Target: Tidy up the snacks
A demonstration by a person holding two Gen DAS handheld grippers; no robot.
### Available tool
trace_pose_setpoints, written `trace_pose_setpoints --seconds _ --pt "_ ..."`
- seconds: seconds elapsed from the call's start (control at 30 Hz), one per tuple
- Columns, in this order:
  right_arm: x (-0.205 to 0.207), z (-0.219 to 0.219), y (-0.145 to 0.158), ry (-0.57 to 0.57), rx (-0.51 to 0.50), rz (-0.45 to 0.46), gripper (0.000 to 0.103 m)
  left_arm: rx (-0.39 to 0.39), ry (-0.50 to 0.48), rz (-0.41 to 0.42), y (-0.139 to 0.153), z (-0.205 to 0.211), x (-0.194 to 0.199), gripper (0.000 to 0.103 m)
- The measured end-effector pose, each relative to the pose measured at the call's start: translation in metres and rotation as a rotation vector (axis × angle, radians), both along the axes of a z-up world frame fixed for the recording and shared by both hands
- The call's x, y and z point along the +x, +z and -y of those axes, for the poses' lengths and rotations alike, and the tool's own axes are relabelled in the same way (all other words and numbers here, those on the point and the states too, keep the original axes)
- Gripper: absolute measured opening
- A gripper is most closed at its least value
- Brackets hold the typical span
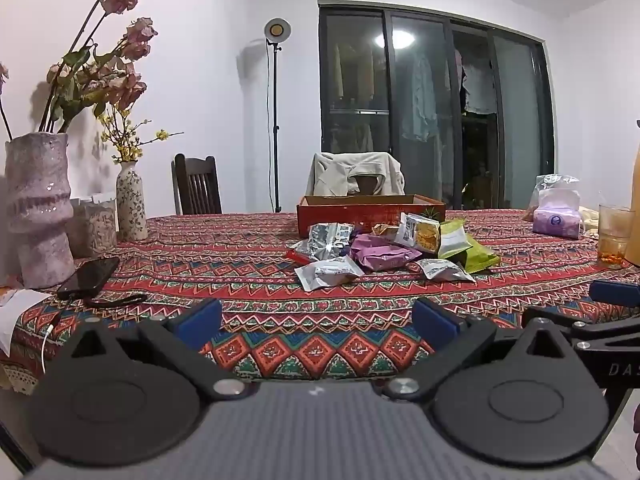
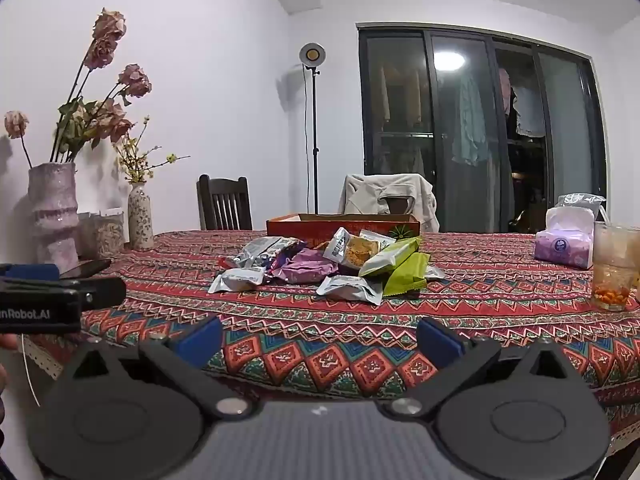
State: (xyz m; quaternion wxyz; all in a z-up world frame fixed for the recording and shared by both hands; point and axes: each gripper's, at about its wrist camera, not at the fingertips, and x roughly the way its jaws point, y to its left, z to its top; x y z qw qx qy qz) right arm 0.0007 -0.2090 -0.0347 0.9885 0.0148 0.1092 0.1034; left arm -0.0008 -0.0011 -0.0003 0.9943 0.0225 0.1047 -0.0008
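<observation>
Snack packets (image 1: pixel 384 248) lie in a loose heap on the patterned tablecloth (image 1: pixel 248 280), near the middle of the table and just in front of a shallow red cardboard box (image 1: pixel 370 210). In the heap I can see silver packets, a purple packet (image 1: pixel 382 257), a yellow-and-white packet (image 1: pixel 420 232) leaning against the others and green packets (image 1: pixel 476 256) on the right side; some overlap each other. One silver packet (image 1: pixel 328 274) lies at the near edge of the heap, flat on the cloth.

The left gripper (image 1: pixel 316 326) hovers over the near edge of the table, its two blue-padded fingers spread wide and with nothing between them. The right gripper (image 2: pixel 320 340) is in the same posture — fingers wide apart, nothing held — and both are well apart from the snacks. In each wrist view the other gripper shows at the side edge.

On the left of the table stand a large pink vase (image 1: pixel 38 208) with dried roses and a smaller flowered vase (image 1: pixel 131 206); a black phone (image 1: pixel 89 278) lies near them. On the right are a pack of tissues (image 2: pixel 566 242) and a glass (image 2: pixel 614 268) — something orange sits at its bottom.
</observation>
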Motion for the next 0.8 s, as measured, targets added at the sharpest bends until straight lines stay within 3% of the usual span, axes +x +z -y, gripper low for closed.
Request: trace_pose_setpoints --seconds 0.8 --pt "0.0004 -0.0004 -0.0023 -0.001 0.002 -0.002 0.103 0.013 -0.026 -0.011 -0.0025 0.0035 0.0023 0.103"
